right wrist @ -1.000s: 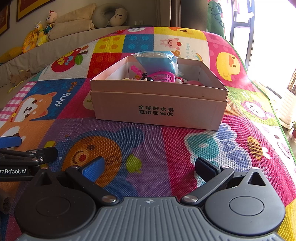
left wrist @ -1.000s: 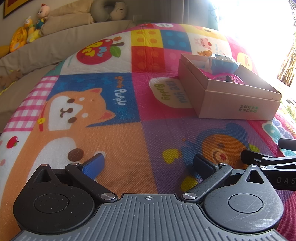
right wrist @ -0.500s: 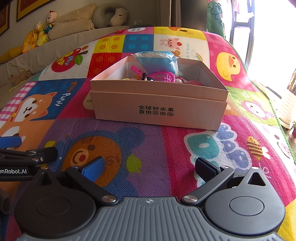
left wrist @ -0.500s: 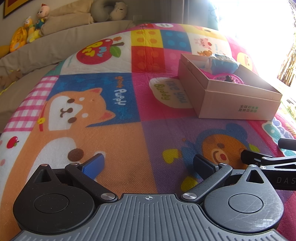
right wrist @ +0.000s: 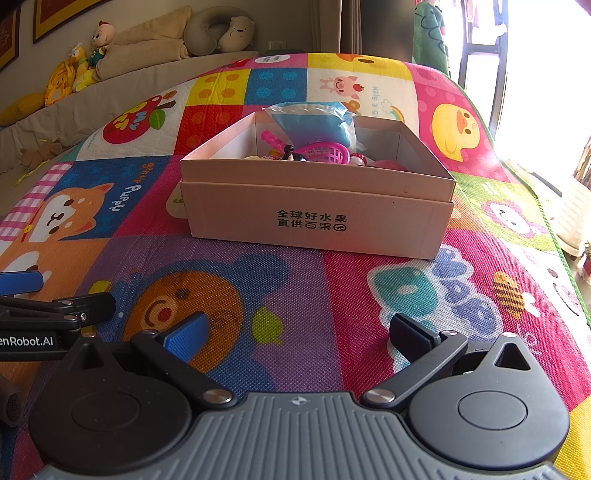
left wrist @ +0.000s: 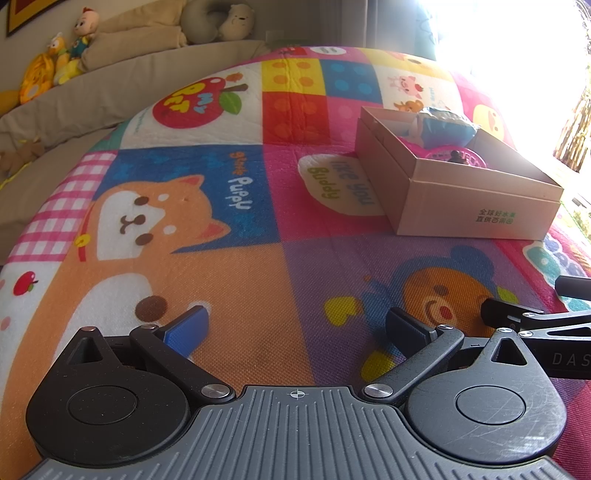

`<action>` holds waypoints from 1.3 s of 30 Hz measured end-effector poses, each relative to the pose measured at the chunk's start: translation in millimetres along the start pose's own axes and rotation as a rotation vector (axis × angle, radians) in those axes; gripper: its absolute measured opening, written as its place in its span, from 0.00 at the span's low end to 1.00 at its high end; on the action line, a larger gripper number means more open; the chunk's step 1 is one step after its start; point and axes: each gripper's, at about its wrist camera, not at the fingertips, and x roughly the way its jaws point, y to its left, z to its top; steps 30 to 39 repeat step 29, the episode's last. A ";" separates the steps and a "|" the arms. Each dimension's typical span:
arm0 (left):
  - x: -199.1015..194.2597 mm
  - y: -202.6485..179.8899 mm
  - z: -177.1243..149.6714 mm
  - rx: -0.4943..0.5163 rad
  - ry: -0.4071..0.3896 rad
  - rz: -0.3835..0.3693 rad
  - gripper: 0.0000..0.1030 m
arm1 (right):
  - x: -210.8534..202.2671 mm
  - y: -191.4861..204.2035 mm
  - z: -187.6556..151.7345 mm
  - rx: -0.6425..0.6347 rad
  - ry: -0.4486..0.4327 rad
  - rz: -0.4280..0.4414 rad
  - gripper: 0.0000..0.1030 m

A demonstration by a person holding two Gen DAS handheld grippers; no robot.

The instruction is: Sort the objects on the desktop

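A beige cardboard box stands on the colourful play mat, straight ahead in the right wrist view and at the right in the left wrist view. Inside lie a blue plastic bag, a pink basket, a small black figure and other small toys. My right gripper is open and holds nothing, low over the mat in front of the box. My left gripper is open too, over the mat left of the box. Each gripper's fingers show at the edge of the other's view.
A beige sofa ledge runs behind the mat, carrying plush toys, cushions and a grey neck pillow. Bright window light floods the right side. The mat's green edge drops off at the right.
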 end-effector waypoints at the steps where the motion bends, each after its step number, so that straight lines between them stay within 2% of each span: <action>1: 0.0 0.1 0.0 0.000 0.000 0.000 1.00 | 0.0 0.0 0.0 0.000 0.000 0.000 1.00; 12: 0.0 1.8 3.7 0.007 0.021 -0.027 1.00 | 0.2 0.4 0.0 0.000 0.000 0.000 1.00; 39: -0.9 -0.2 3.3 0.017 0.017 -0.022 1.00 | 0.2 0.4 -0.2 0.000 0.000 0.000 1.00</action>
